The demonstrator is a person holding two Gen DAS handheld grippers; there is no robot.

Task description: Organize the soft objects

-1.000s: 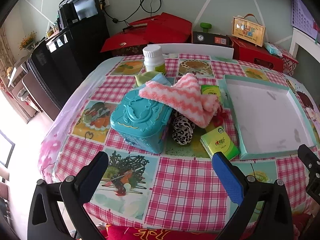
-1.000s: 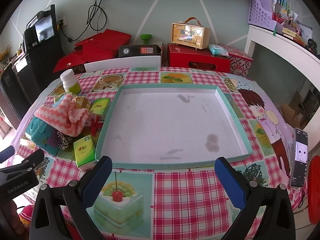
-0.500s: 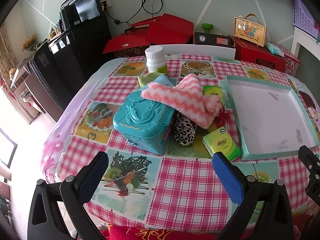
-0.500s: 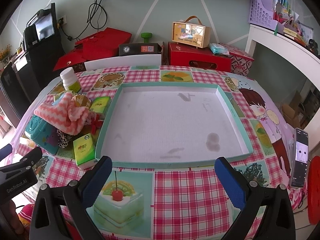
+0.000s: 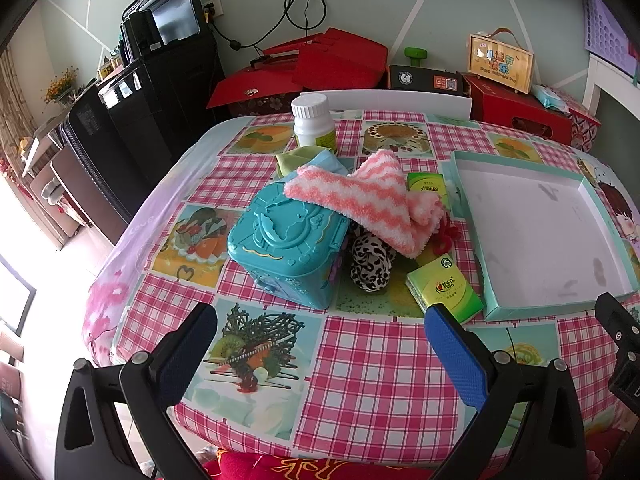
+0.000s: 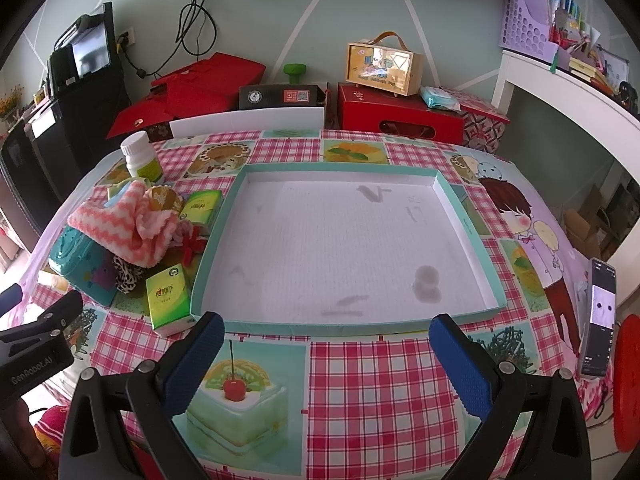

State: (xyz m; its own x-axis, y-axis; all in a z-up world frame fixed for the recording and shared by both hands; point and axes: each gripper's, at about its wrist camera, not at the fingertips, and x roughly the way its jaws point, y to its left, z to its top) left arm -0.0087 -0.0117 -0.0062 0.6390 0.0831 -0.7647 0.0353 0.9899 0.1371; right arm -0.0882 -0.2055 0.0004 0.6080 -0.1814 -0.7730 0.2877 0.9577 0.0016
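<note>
The left gripper [image 5: 320, 344] hangs wide open and empty over the near edge of the surface [image 5: 376, 380], facing a heap of things. A pink-and-white towel [image 5: 372, 200] drapes over a teal box [image 5: 286, 242], with a leopard-print pouch [image 5: 370, 260] tucked just beside the box under the towel's edge. A green tissue pack [image 5: 444, 288] lies near the tray [image 6: 460, 208]. The right gripper [image 6: 326, 352], also wide open and empty, hovers before the tray's near rim.
</note>
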